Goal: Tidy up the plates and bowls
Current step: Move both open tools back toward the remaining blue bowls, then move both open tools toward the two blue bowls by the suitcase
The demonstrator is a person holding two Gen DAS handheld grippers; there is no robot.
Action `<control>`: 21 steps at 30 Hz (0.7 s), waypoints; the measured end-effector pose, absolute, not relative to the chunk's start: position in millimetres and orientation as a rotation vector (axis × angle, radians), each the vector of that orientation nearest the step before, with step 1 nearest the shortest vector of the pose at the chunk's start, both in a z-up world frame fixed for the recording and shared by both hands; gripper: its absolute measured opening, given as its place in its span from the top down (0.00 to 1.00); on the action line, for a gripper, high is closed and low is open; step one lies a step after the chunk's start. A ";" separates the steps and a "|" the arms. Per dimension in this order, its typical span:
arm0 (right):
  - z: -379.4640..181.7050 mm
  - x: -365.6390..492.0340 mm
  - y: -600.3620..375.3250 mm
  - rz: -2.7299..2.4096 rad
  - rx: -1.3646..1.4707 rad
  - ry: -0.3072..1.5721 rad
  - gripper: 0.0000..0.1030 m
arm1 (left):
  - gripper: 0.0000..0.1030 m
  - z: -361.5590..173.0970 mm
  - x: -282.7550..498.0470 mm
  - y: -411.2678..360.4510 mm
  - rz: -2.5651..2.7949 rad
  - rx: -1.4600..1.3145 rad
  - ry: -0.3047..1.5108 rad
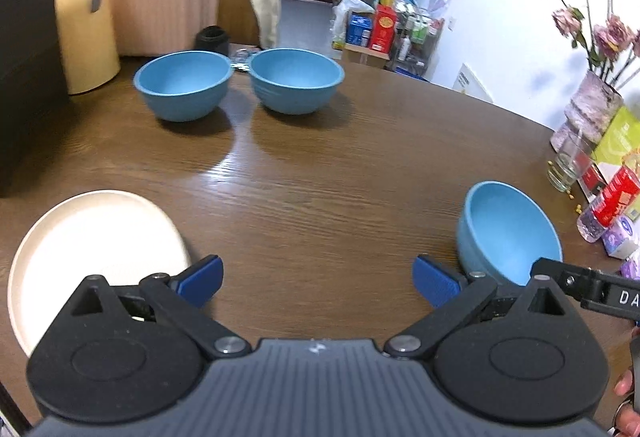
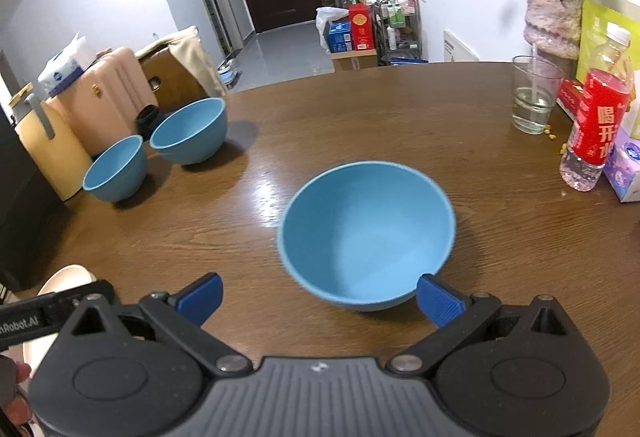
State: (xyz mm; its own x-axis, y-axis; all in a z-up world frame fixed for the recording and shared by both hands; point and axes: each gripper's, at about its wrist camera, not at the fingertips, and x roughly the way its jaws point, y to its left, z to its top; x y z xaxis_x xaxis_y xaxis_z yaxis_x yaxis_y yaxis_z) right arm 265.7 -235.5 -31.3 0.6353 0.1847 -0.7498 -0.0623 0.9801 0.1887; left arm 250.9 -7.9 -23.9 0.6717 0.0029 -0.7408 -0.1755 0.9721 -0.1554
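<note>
Jaws wide on both: right gripper (image 2: 319, 295) lined up on the near blue bowl (image 2: 367, 233), probably to stack it with the two far bowls (image 1: 239, 85) across the worktop (image 1: 320, 173); left gripper (image 1: 319, 286) hovers beside cream plate (image 1: 96, 253).

On the table (image 1: 320, 165), two bowls stand side by side at the far left: the left bowl (image 1: 183, 84) and its neighbour (image 1: 296, 79), nearly touching. A third bowl (image 2: 366, 233) sits alone nearer, toward the right, well apart from them. A plate (image 1: 96, 253) lies at the near left. Along the right edge stand a glass (image 2: 534, 95), a bottle (image 2: 598, 117) and, farther back, a vase (image 2: 554, 17).
</note>
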 end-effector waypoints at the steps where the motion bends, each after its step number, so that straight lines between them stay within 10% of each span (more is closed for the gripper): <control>1: -31.2 264.0 -230.6 0.144 0.148 0.875 0.00 | 0.00 -23.6 248.8 -1.6 0.106 -0.227 0.830; 21: -25.5 223.3 -137.8 0.055 0.166 0.863 0.00 | 0.00 -10.7 230.1 85.1 0.005 -0.158 0.832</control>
State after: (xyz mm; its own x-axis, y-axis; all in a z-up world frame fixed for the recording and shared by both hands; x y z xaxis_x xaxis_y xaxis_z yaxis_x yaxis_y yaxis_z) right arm 223.3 -137.8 -25.5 0.6498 0.1153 -0.7513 0.0187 0.9857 0.1674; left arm 230.1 85.1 -10.7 0.6741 -0.0579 -0.7363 -0.0659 0.9882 -0.1380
